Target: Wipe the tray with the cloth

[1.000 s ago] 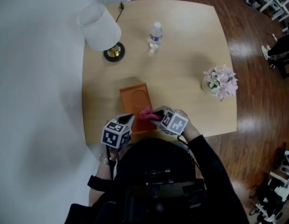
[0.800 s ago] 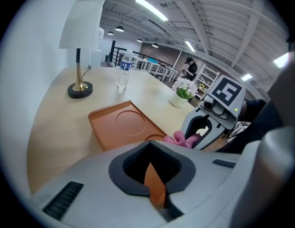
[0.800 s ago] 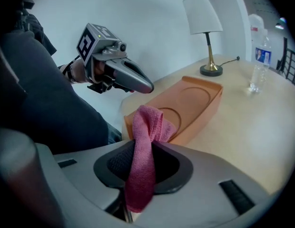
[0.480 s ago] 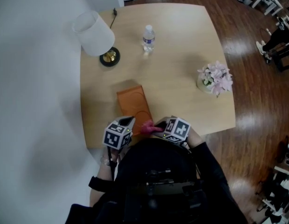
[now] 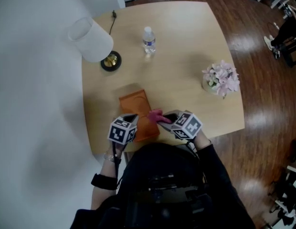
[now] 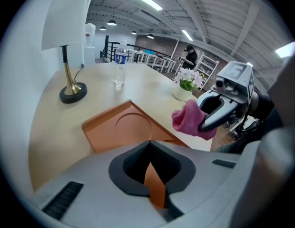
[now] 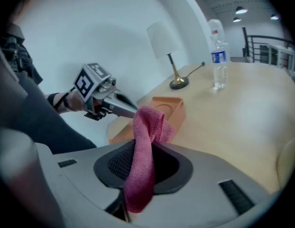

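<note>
From the head view, an orange tray [image 5: 134, 105] lay on a pale wooden table [image 5: 186, 51], its near end at the table's edge closest to the person. The left gripper [image 5: 132, 123] met the tray's near left corner. The right gripper [image 5: 166, 119] was at the tray's near right side with a pink cloth [image 5: 155, 115] bunched at its tip. A white-shaded lamp [image 5: 89, 39] and a water bottle [image 5: 148, 40] stood well beyond the tray's far end, and a pot of pink flowers [image 5: 221, 79] stood well off to the tray's right.

In the left gripper view, the jaws were closed on the tray's near edge — a strip of orange rim showed pinched in the slot between them. The tray's round recess lay bare just ahead. The cloth hung from the right gripper over the tray's right edge; whether it touched the tray could not be told.

In the right gripper view, the jaws were clamped on the cloth, which ran up through the slot and folded over in a loop past the tips. The tray lay just beyond that loop, with the left gripper at the tray's left — a hand and dark sleeve behind it.
</note>
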`<state>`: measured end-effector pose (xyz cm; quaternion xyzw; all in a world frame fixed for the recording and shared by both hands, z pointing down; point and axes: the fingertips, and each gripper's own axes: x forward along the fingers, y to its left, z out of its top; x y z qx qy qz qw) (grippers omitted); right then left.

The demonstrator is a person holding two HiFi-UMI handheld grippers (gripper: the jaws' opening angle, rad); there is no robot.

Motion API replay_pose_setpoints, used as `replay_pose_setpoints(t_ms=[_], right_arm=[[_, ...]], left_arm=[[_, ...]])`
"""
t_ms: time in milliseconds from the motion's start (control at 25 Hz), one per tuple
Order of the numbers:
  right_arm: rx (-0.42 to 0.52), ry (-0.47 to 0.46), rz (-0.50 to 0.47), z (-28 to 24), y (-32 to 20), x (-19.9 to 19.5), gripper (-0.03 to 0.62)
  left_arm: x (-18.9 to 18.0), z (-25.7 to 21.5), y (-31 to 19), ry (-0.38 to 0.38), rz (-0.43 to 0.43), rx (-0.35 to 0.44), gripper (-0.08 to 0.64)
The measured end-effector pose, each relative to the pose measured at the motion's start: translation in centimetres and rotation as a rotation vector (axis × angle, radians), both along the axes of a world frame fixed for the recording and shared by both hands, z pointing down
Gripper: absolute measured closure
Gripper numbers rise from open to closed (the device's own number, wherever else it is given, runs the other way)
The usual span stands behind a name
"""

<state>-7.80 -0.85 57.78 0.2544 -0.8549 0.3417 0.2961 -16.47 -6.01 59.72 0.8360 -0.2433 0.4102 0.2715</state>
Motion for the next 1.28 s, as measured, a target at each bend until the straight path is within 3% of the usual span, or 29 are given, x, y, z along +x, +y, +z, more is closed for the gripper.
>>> replay_pose_setpoints(t_ms=[160, 360, 600, 760, 960, 1280], right_arm=[[0.015, 0.086, 0.167, 1.6, -5.1, 2.7, 0.491], [0.073, 0.179, 0.182, 3.2, -11.0, 3.2, 0.491], [0.119, 0.265, 0.043, 6.0, -15.2, 1.6, 0.489], [0.151, 0.297, -0.105, 7.0, -15.3, -0.5, 0.489], [0.212, 0.340, -0.232, 6.1, -13.0, -1.7, 0.489], [0.108, 0.295, -0.389, 7.0, -3.4, -1.6, 0.489]], left_arm=[[0.6, 1.4, -2.3, -0.054, 0.003, -0.010, 0.554], [1.0, 3.3, -3.5, -0.132, 0.021, -0.034, 0.555], [0.8, 3.5, -3.7, -0.129, -0.041, -0.091, 0.554], [1.2, 3.2, -4.0, -0.149, -0.010, -0.114, 0.555], [1.5, 3.2, -3.9, -0.199, 0.048, -0.125, 0.555], [1.4, 3.2, -3.9, -0.197, 0.077, -0.123, 0.555]])
